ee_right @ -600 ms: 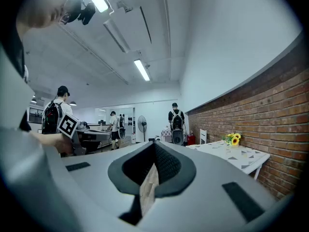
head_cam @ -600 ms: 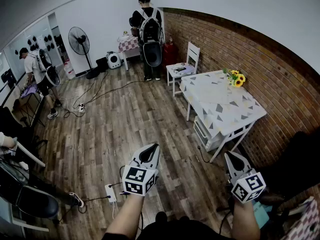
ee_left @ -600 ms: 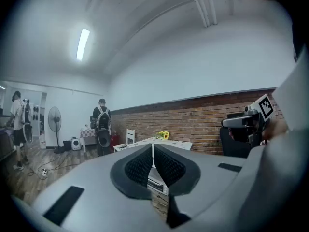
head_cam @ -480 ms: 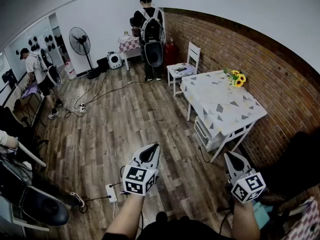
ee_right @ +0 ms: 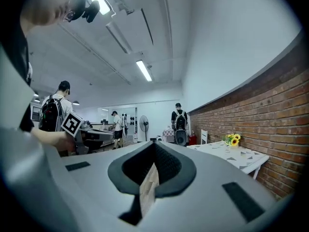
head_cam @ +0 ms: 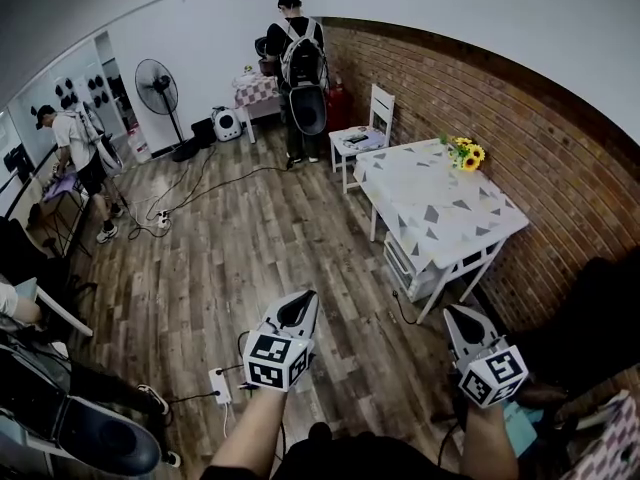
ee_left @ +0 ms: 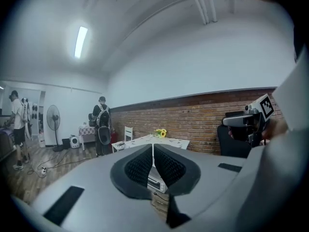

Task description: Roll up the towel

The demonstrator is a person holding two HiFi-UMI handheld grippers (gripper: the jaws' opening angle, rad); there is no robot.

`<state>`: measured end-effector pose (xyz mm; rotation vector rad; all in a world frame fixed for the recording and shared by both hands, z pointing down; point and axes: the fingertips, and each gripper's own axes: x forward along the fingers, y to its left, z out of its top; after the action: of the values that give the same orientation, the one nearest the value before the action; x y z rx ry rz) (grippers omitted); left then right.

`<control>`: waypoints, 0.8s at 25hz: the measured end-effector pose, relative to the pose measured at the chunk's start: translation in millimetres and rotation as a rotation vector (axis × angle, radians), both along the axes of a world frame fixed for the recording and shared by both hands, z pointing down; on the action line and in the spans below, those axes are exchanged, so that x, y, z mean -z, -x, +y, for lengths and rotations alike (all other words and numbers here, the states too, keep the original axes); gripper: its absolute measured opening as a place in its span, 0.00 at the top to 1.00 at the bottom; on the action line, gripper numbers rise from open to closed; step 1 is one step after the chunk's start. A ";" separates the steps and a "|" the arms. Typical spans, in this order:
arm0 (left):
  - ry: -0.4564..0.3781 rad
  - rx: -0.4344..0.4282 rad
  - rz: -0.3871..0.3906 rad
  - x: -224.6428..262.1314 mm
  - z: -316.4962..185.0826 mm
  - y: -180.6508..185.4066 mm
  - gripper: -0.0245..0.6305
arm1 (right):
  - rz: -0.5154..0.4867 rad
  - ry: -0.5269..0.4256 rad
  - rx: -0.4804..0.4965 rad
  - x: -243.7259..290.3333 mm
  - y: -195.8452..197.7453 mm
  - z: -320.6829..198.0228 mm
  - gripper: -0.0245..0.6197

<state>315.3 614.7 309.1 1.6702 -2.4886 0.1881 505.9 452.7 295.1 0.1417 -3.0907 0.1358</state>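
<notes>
**While both tools hang shut and empty, no towel is in sight**

Since no view shows a towel, the rolling looks to be not yet begun, and where the towel lies cannot be told from here. The head view looks down on a wooden floor (head_cam: pixel 250 248) with both tools held out over it, well apart from each other and from any furniture.

The left tool (head_cam: pixel 303 298) points forward and slightly down. In its own view the two dark ribbed pads meet along a thin line, with nothing caught between them. The right tool (head_cam: pixel 453 313) is held about level. Its pads are likewise pressed together and grip nothing.

The nearest work surface is a table (head_cam: pixel 440 208) under a white cloth printed with grey triangles, set against the brick wall. A bunch of sunflowers (head_cam: pixel 467 154) stands at its far corner. As far as can be made out, nothing like a towel lies on it, folded or rolled. A white chair (head_cam: pixel 362 133) sits just beyond the table, and a person with a backpack (head_cam: pixel 300 58) stands further back, facing away.

My judgement is that the whole task is left to do: finding the towel, bringing the tools to it, opening them, taking an edge and rolling it up. Neither tool is near anything it could act on.
</notes>
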 end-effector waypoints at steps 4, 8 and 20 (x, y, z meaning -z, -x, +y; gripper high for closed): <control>0.004 -0.001 -0.010 1.5 -6.7 -16.6 0.93 | -0.015 0.022 0.006 -1.2 -7.9 -1.2 0.94; 0.004 0.007 -0.014 -0.9 -11.2 -31.7 0.93 | -0.014 0.029 0.033 -5.5 -15.4 -0.9 0.94; 0.019 0.006 0.028 -32.8 -49.8 5.4 0.93 | 0.039 0.052 0.028 -29.6 14.0 -39.2 0.90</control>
<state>309.9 564.8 342.0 1.6460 -2.4634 0.1861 491.9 413.5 324.7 0.0975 -3.0457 0.2089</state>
